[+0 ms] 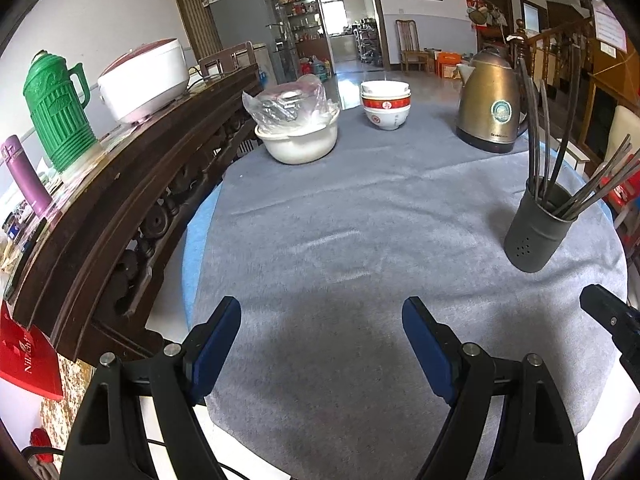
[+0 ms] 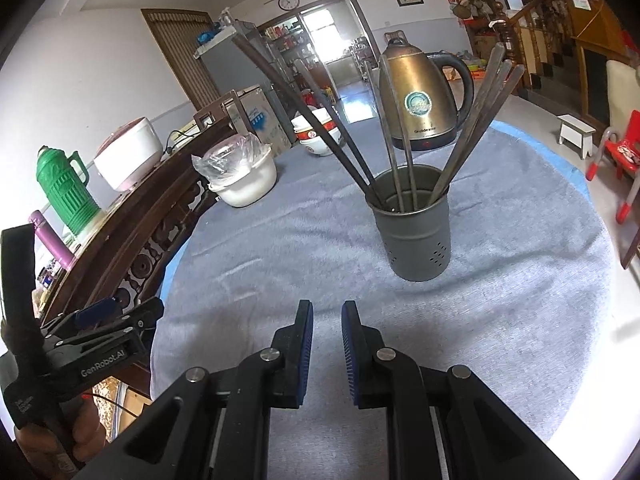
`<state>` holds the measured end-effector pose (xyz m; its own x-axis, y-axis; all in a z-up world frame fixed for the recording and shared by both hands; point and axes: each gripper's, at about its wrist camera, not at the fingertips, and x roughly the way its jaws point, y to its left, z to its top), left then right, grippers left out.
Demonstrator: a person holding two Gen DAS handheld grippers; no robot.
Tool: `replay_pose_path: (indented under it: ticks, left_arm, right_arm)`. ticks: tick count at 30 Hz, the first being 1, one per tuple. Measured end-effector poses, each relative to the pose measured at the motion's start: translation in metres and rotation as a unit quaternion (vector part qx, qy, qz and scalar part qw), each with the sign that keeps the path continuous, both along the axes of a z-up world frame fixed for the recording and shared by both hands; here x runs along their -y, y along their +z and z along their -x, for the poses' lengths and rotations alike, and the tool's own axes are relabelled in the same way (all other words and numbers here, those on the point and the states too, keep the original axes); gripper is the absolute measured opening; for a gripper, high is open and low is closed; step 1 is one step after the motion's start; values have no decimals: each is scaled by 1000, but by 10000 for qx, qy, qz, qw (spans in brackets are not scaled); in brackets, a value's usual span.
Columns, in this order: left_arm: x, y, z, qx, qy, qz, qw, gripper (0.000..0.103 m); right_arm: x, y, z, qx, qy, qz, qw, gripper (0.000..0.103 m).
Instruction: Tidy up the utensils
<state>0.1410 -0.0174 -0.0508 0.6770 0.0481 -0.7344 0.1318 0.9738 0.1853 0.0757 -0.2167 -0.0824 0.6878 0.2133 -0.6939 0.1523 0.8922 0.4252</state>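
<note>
Dark chopsticks (image 2: 400, 128) fan out of a grey perforated holder (image 2: 416, 224) at twelve o'clock on the surface (image 2: 280, 240). Right tool (image 2: 327, 312) narrow (nothing between); left tool (image 1: 322, 312) wide, empty.

Both the left gripper (image 1: 321, 316) and right gripper (image 2: 327, 320) have matte black angular arms, blue ribbed pads (image 2: 306, 344), round silver screws (image 2: 269, 354) and, on the left one, white "GenRobot.AI" lettering (image 2: 105, 364).

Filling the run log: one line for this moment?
chopsticks in holder | left gripper open, empty | right gripper nearly closed, empty
</note>
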Motion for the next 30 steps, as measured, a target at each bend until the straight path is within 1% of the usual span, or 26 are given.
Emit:
replay_pose_path:
  ticks: [10, 22, 26, 30]
  left_arm:
    - [-2, -2, -2, -10, 35, 21, 10000, 83]
    - [10, -4, -1, -59, -51, -124, 9999, 83]
    - [15, -3, 0, -47, -89, -169, 9998, 83]
    - [20, -2, 3, -35, -173, -209, 9996, 83]
  right_arm:
    - [-3, -1, -3, -3, 34, 53, 10000, 17]
    - [7, -9, -4, -24, -9, -114, 9999, 17]
    - [12, -9, -2, 18, -50, -136, 9999, 17]
    - [17, -4, 2, 138, -149, -55, 9998, 17]
